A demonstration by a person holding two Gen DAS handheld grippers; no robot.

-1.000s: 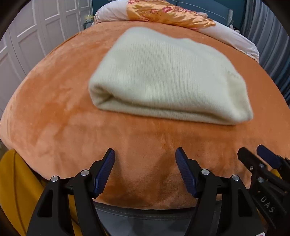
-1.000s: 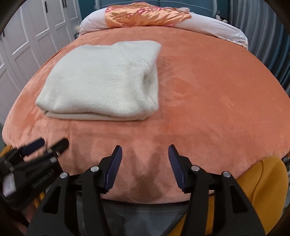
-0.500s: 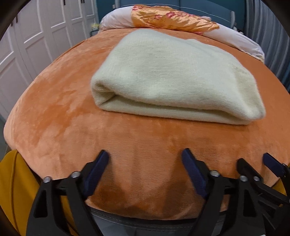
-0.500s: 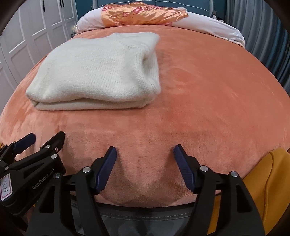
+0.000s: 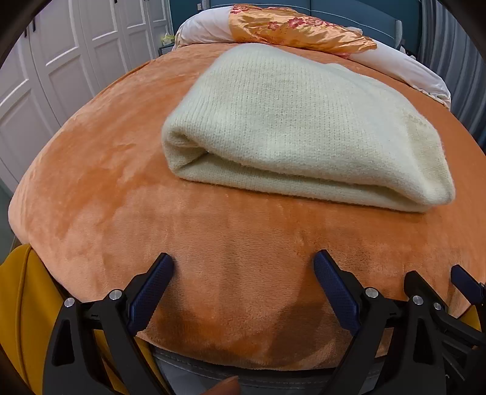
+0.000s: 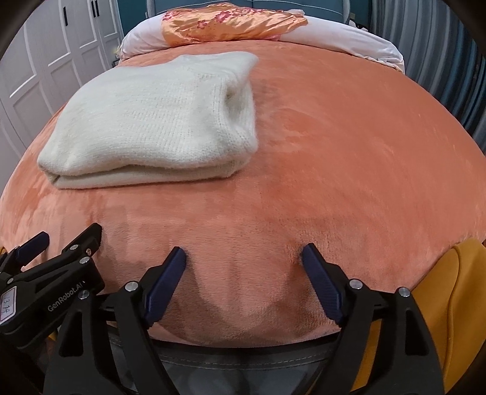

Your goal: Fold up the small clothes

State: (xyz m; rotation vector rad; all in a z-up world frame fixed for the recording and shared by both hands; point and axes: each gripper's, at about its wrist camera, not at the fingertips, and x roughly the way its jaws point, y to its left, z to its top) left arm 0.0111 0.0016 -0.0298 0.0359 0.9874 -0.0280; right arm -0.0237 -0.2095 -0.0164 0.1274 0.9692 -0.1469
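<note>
A cream knitted sweater [image 5: 303,127] lies folded into a thick rectangle on the orange plush blanket [image 5: 100,188]. It also shows in the right wrist view [image 6: 158,127], left of centre. My left gripper [image 5: 243,258] is open and empty, low over the blanket's near edge, well short of the sweater. My right gripper [image 6: 243,252] is open and empty too, beside the left one, which shows at the lower left of the right wrist view [image 6: 57,246]. The right gripper shows at the lower right of the left wrist view [image 5: 437,285].
A white pillow [image 6: 349,39] under an orange floral satin cloth [image 6: 231,21] lies at the bed's far end. White wardrobe doors [image 5: 60,60] stand on the left, grey curtains [image 6: 440,54] on the right. Yellow fabric [image 6: 449,303] hangs below the blanket's near edge.
Both grippers have sunk lower and drawn closer to the blanket's near edge, and both jaws have opened wider. The sweater has not moved.
</note>
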